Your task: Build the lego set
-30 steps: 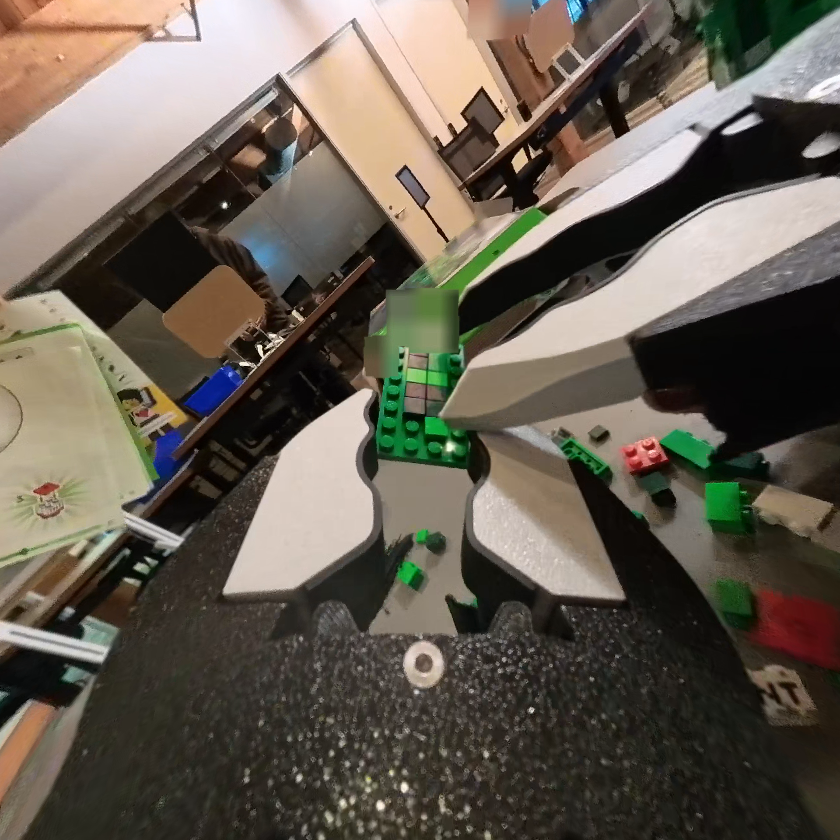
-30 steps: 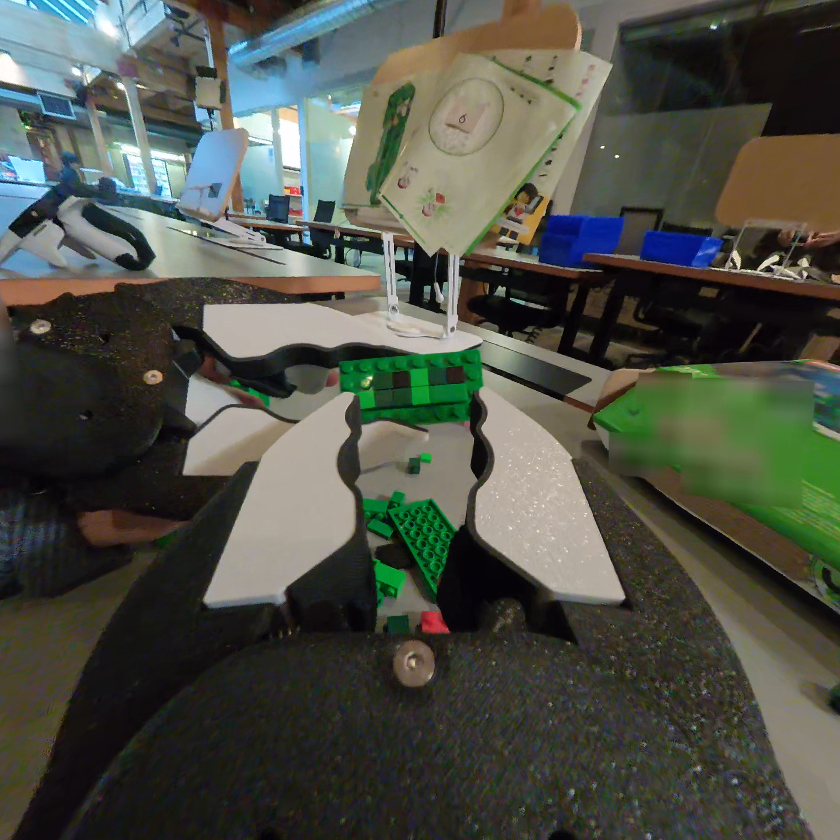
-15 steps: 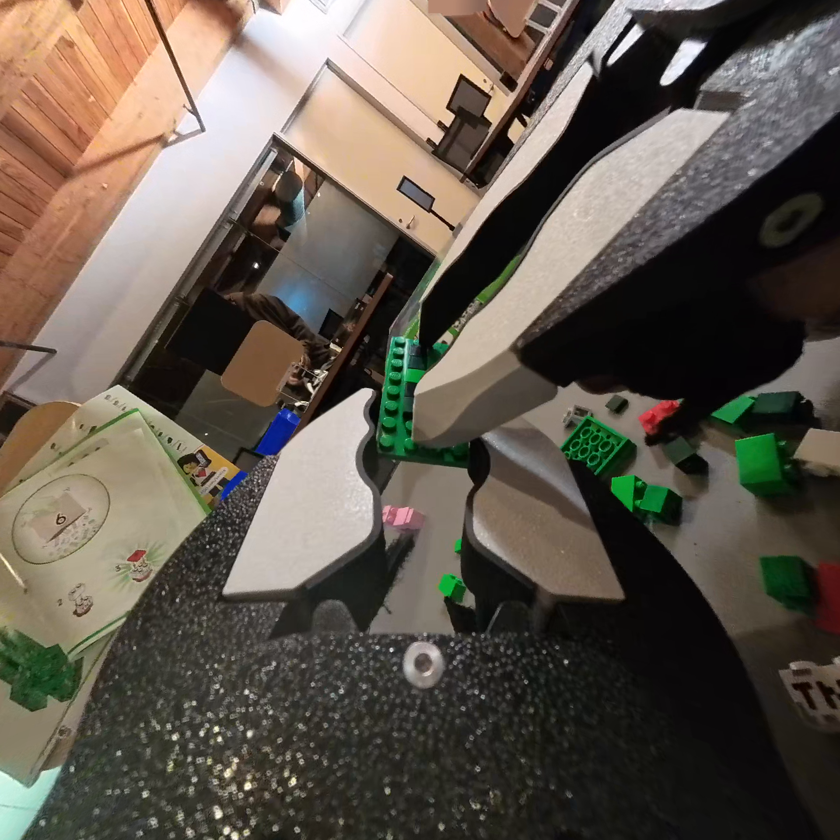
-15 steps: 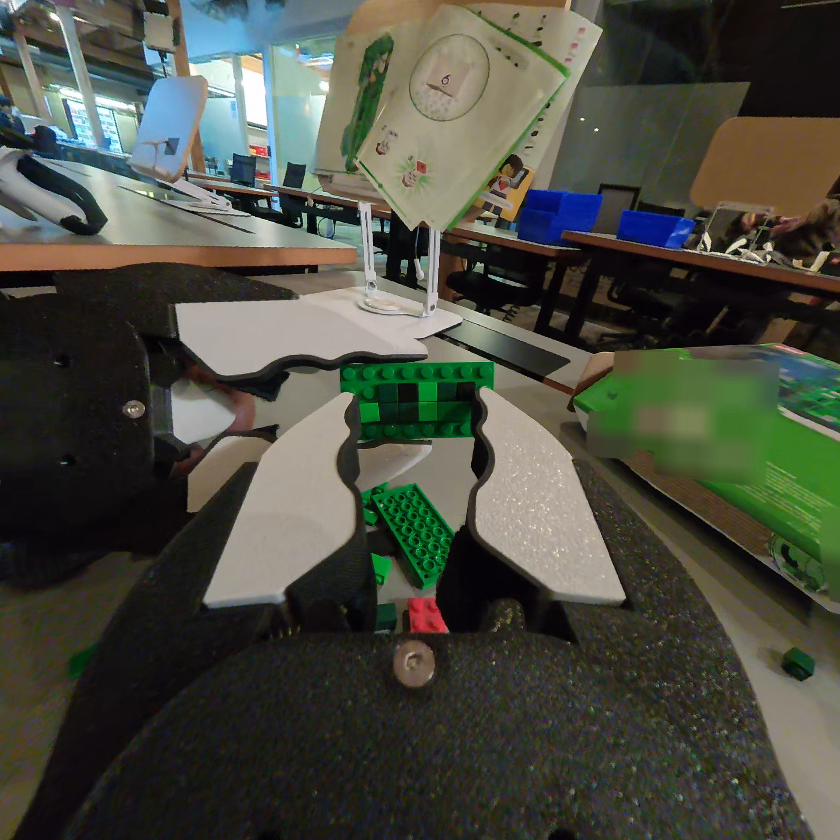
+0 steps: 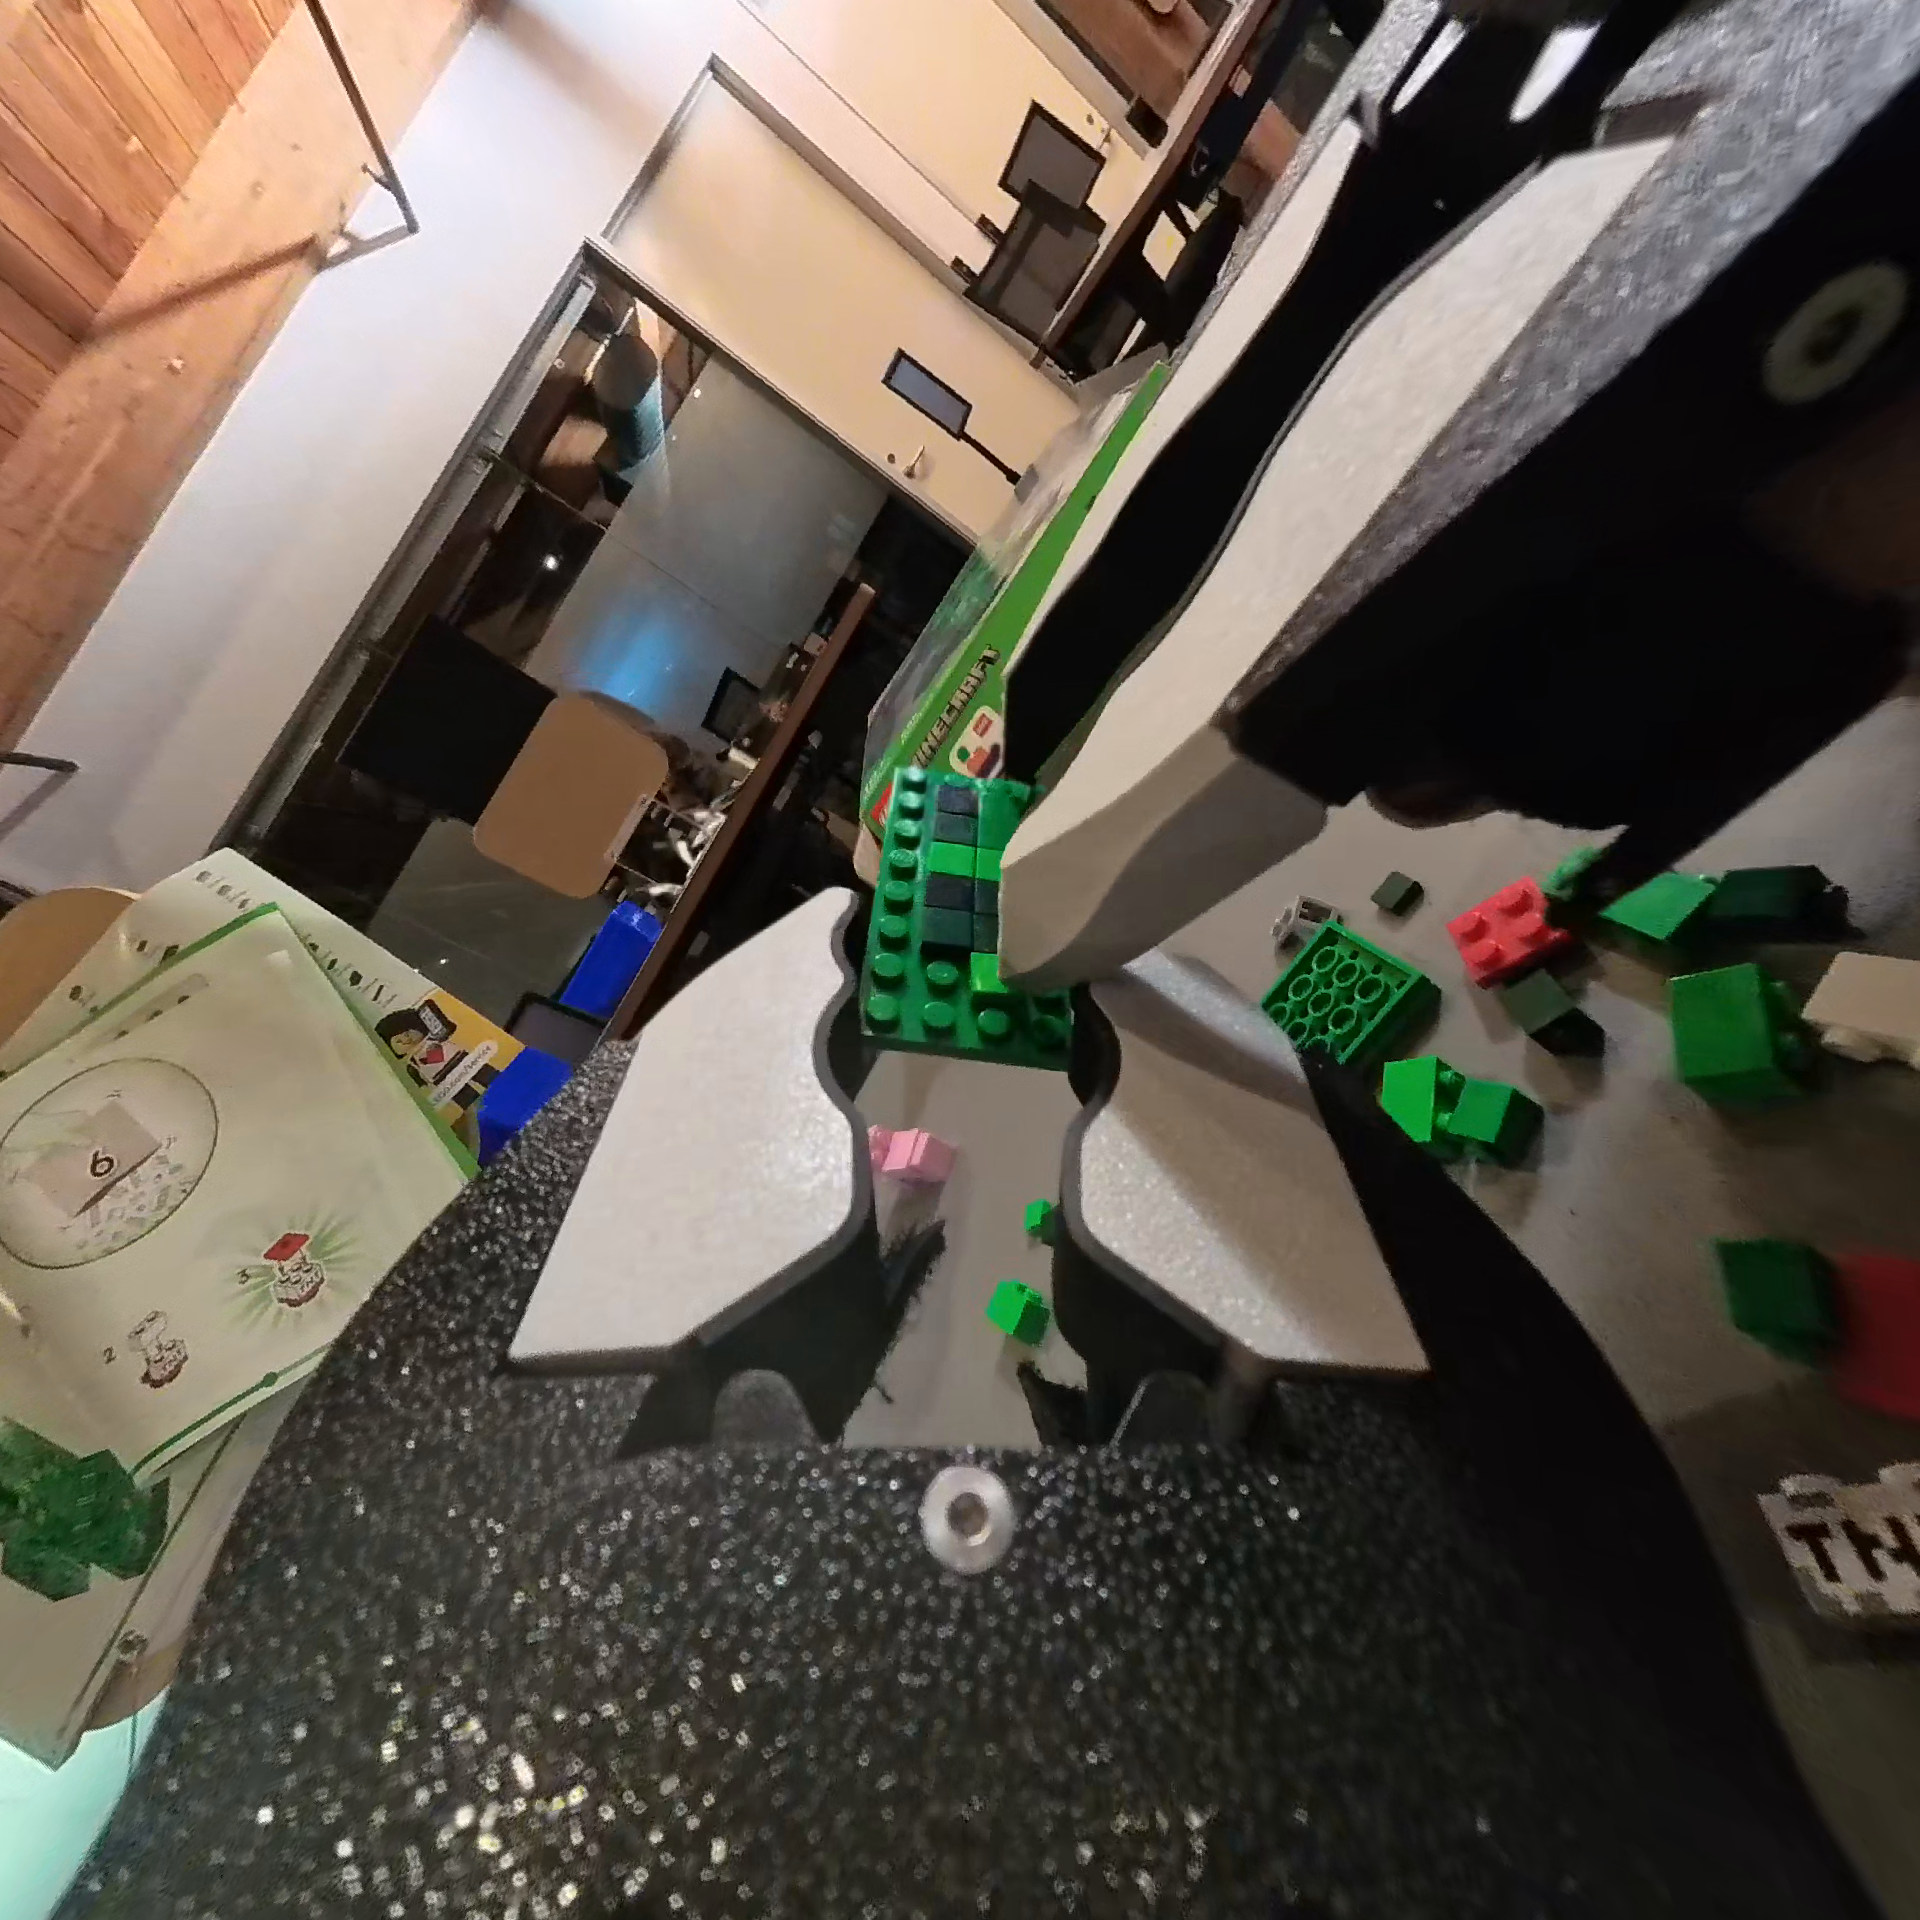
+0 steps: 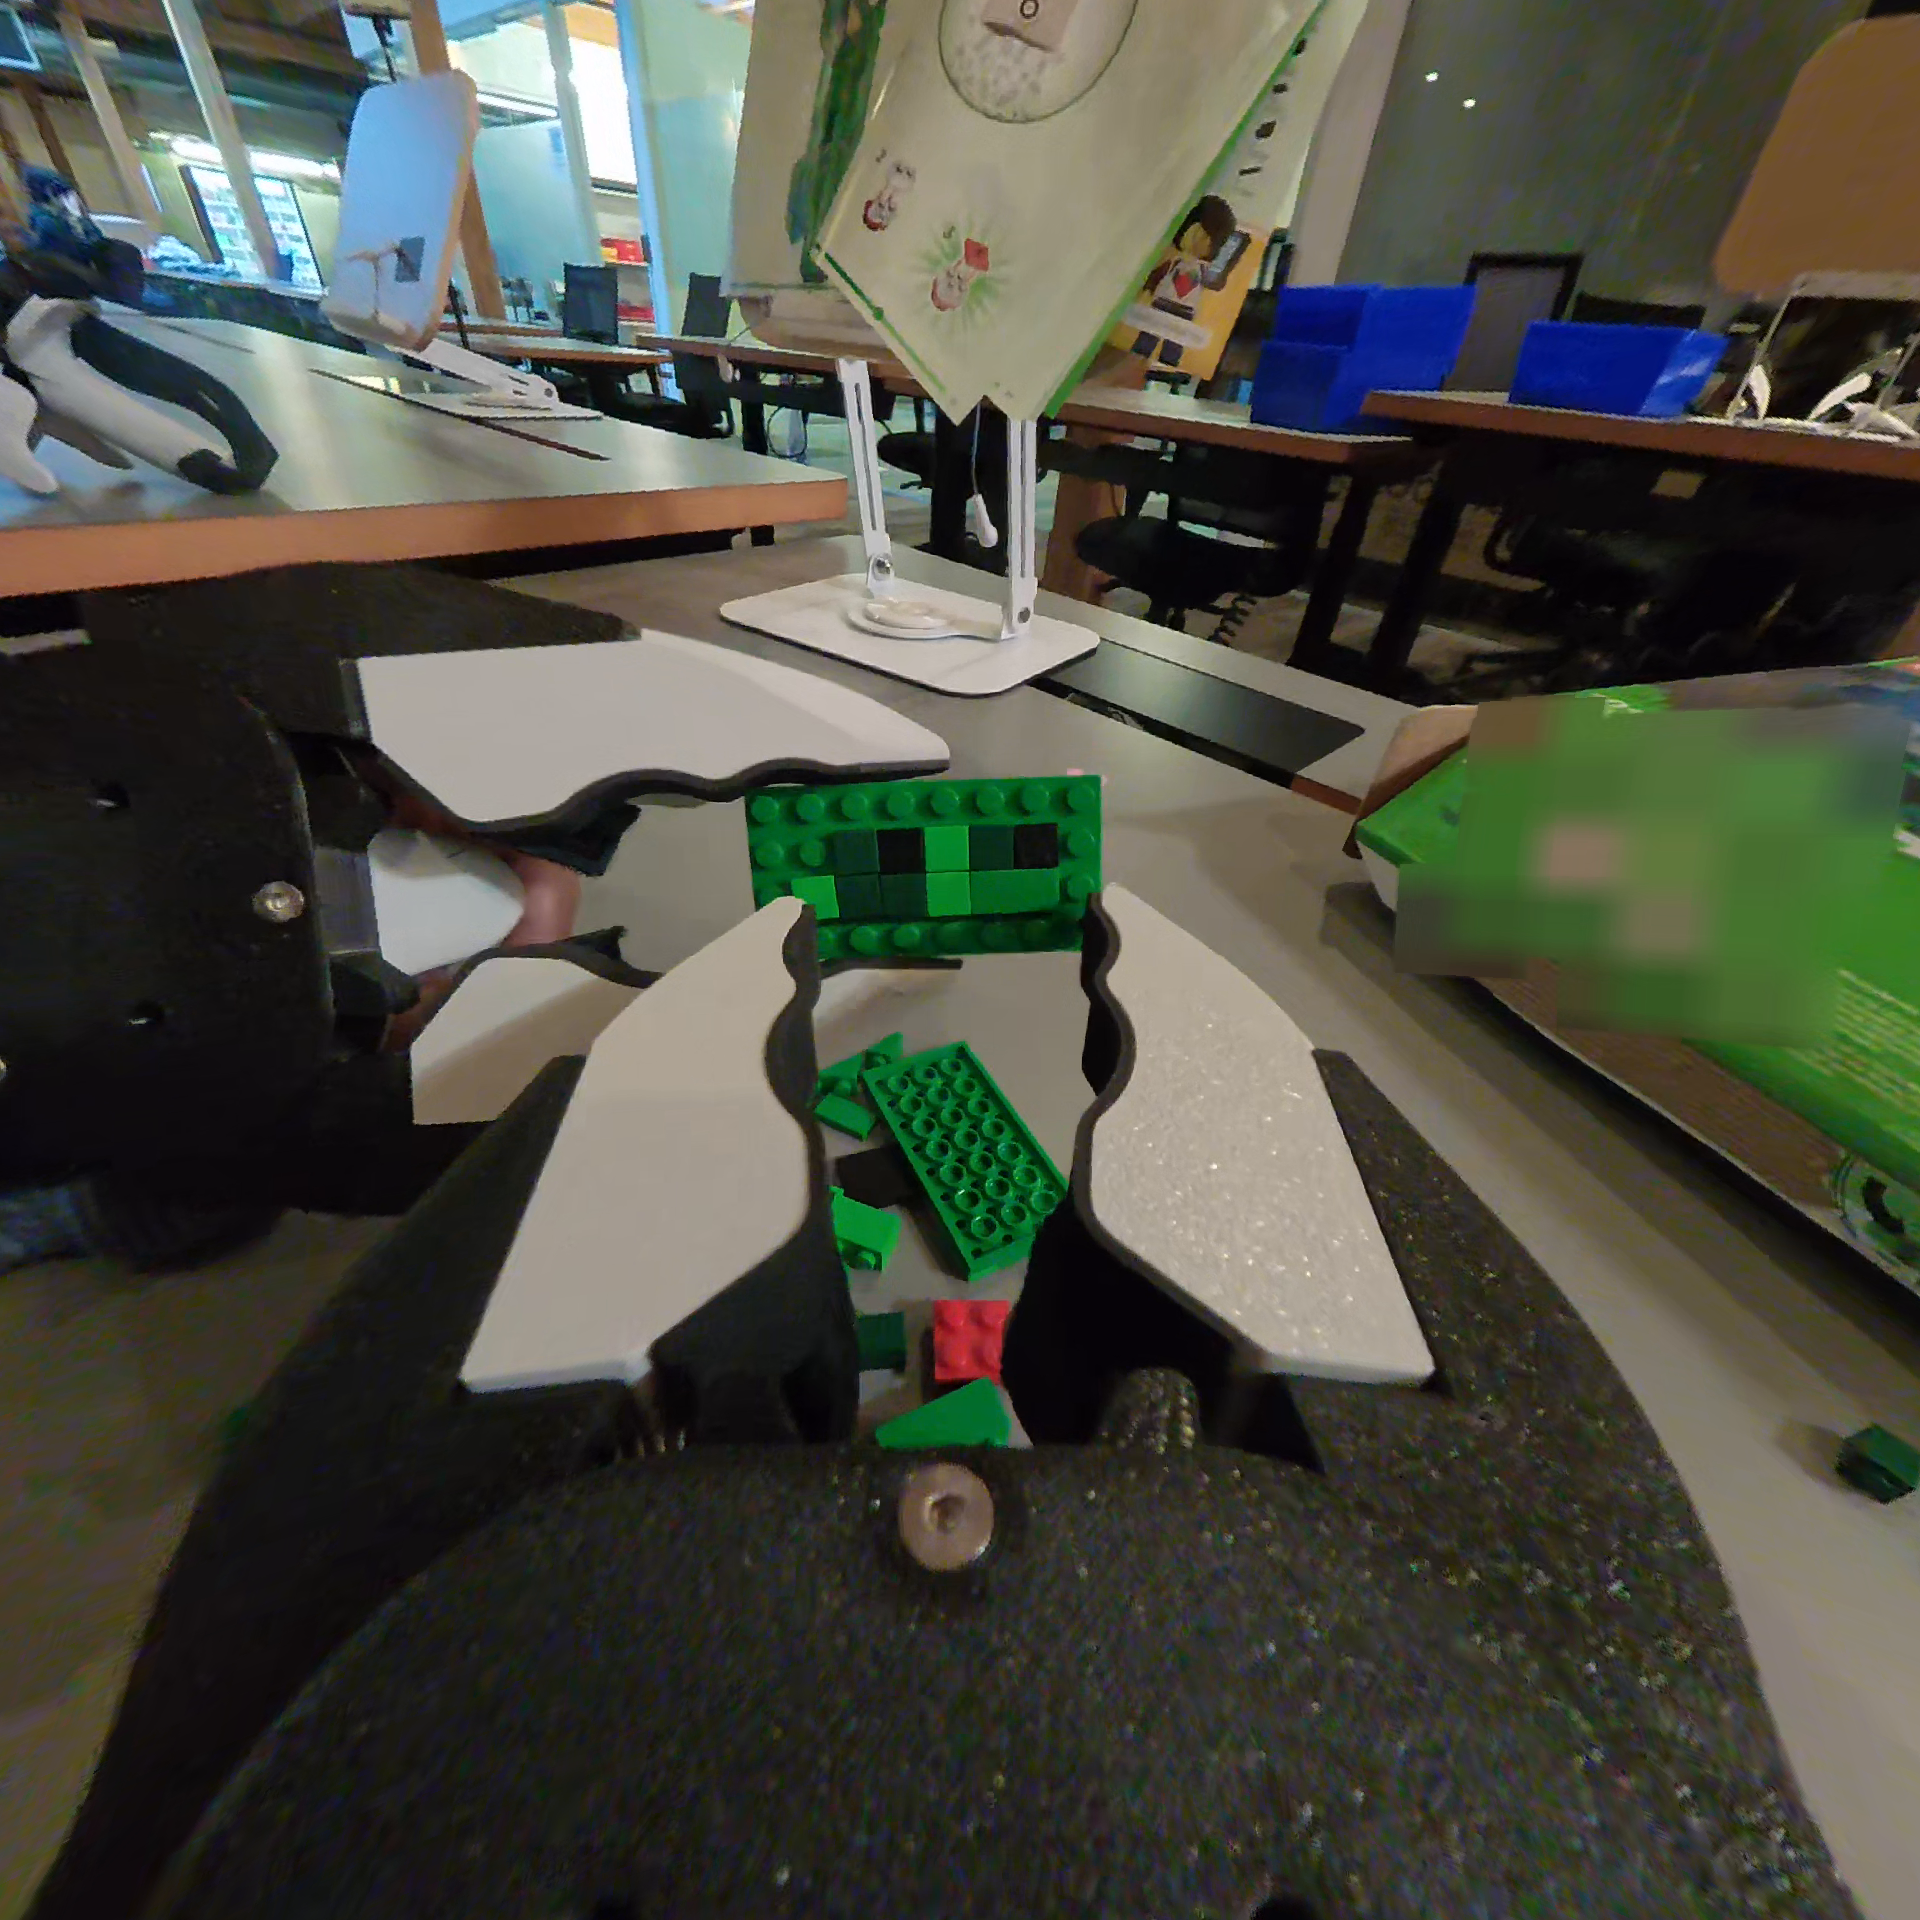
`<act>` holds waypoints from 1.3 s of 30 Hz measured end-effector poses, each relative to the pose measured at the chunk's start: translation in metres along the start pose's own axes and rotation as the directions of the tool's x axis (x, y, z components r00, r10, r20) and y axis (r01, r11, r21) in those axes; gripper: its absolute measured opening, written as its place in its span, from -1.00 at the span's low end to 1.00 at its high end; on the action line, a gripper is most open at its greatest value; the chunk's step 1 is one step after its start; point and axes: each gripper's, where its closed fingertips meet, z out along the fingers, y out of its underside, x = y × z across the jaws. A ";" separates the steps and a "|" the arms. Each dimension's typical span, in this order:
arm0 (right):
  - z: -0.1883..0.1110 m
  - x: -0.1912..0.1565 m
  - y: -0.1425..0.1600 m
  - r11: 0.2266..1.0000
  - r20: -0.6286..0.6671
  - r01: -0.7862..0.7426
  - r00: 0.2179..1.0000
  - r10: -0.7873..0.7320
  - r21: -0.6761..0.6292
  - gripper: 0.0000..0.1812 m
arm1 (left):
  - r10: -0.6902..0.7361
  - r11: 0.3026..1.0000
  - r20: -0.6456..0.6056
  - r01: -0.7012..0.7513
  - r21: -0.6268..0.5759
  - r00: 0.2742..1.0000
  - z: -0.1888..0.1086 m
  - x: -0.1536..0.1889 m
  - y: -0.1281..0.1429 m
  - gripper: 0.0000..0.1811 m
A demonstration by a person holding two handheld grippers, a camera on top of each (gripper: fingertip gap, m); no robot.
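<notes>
A green plate [image 5: 914,935] with dark and light green tiles on its face is held up off the table, facing the right wrist camera [image 6: 935,805]. My left gripper [image 5: 966,951] is shut on it, one fingertip on each side edge. My right gripper [image 6: 945,906] comes in from the upper right of the left wrist view. Its jaws stand apart with nothing between them. Its near fingertip [image 5: 1039,935] rests on the plate's tiled face, by a bright green tile. The left gripper's fingers [image 6: 623,727] show at the left of the right wrist view.
Loose pieces lie on the grey table: a red brick [image 5: 1507,930], an upturned green plate [image 5: 1351,992], green bricks [image 5: 1735,1029], a pink piece [image 5: 914,1153]. An instruction booklet [image 6: 987,156] hangs on a white stand [image 6: 914,634]. A green box [image 6: 1818,1091] lies at the right. The tips of both grippers are at nearly the same place.
The left gripper has rolled and tipped with the plate still between its tips. The right gripper has closed in, and its near fingertip stays on the plate's face.
</notes>
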 end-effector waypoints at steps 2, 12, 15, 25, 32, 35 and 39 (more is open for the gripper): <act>0.000 -0.002 0.001 1.000 0.016 -0.001 1.000 0.001 -0.008 -0.49 | 0.000 1.000 -0.010 0.000 -0.003 1.000 0.000 0.001 0.000 -0.61; 0.000 -0.004 0.003 0.999 0.006 0.028 1.000 -0.028 -0.028 -0.45 | 0.017 1.000 -0.031 -0.017 -0.010 0.999 -0.001 0.006 0.000 -0.61; 0.000 -0.003 0.005 0.999 0.011 0.005 1.000 -0.005 -0.045 -0.43 | 0.011 1.000 -0.042 -0.012 -0.017 0.999 -0.001 0.007 0.001 -0.61; -0.002 -0.005 0.008 0.994 0.083 -0.093 0.992 0.098 -0.065 -0.42 | 0.013 1.000 -0.055 -0.013 0.002 0.998 -0.005 0.009 -0.003 -0.61; -0.003 -0.009 0.008 0.994 0.122 -0.079 0.989 0.087 -0.070 -0.48 | 0.007 1.000 -0.069 -0.006 0.014 0.998 -0.007 0.010 -0.004 -0.61; -0.004 -0.009 0.008 0.995 0.122 -0.070 0.989 0.078 -0.070 -0.48 | 0.008 1.000 -0.068 -0.007 0.021 0.998 -0.007 0.010 -0.005 -0.61; -0.005 -0.010 0.006 0.995 0.140 -0.051 0.988 0.062 -0.083 -0.48 | 0.015 0.999 -0.065 -0.013 0.037 0.998 -0.009 0.010 -0.008 -0.61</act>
